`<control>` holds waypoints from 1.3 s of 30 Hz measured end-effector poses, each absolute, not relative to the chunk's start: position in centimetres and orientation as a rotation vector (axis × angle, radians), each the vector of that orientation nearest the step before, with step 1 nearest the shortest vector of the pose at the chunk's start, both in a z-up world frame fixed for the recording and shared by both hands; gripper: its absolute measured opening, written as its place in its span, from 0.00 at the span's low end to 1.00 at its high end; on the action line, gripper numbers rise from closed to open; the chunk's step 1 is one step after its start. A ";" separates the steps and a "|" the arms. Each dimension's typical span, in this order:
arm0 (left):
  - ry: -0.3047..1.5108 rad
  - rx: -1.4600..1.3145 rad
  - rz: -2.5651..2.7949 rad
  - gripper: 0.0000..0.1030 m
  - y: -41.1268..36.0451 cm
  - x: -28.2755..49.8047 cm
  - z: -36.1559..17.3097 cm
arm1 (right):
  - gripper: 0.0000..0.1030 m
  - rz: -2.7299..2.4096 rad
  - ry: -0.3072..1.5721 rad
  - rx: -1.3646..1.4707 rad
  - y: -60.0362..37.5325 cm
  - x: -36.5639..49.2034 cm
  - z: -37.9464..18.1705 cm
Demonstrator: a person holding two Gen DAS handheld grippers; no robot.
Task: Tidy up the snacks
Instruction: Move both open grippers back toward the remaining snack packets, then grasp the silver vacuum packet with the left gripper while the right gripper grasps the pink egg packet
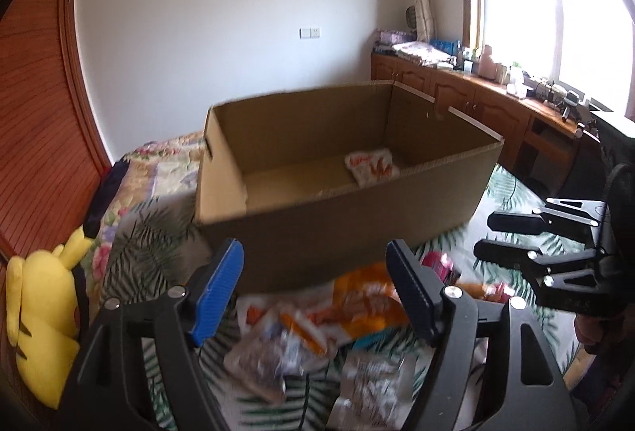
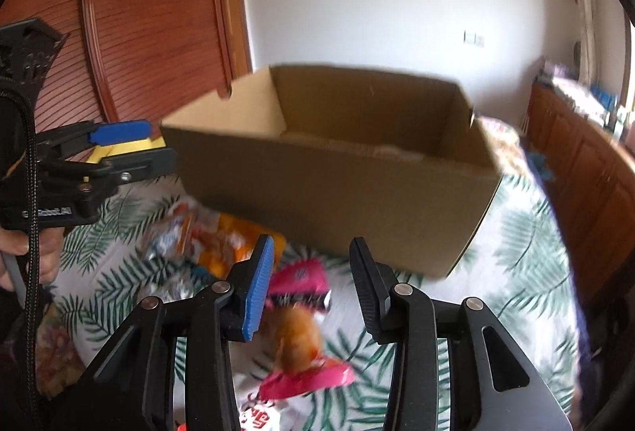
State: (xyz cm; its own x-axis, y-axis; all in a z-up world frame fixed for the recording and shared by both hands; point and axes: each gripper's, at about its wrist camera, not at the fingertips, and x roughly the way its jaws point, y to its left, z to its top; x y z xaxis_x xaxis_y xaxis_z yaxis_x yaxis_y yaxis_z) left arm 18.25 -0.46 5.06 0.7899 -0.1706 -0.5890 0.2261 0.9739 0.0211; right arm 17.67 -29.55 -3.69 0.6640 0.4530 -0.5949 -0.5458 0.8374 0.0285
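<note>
An open cardboard box (image 1: 325, 216) stands on the leaf-print bed; a white and red snack packet (image 1: 371, 165) lies inside it at the right. Several snack bags lie in front of the box: an orange bag (image 1: 357, 308) and silvery packets (image 1: 373, 387). My left gripper (image 1: 313, 296) is open and empty above this pile. In the right wrist view the box (image 2: 337, 193) is ahead. My right gripper (image 2: 311, 288) is open and empty above a pink bag (image 2: 299, 284) and an orange-and-pink snack bag (image 2: 301, 355). The left gripper (image 2: 131, 145) shows at the left there.
A yellow plush toy (image 1: 39, 324) lies at the bed's left edge by a wooden wardrobe (image 1: 35, 113). A wooden cabinet (image 1: 476, 105) with clutter runs under the window at the right. The right gripper (image 1: 504, 236) shows at the right of the left wrist view.
</note>
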 end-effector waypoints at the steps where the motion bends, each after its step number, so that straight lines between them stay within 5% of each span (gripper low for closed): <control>1: 0.633 0.091 -0.209 0.73 -0.3 18.0 4.7 | 0.39 0.560 0.646 -0.155 -29.5 17.9 -4.4; 39: 0.848 0.223 -0.145 0.73 1.3 17.9 -3.8 | 0.57 0.546 0.794 -0.255 -27.7 17.4 -10.7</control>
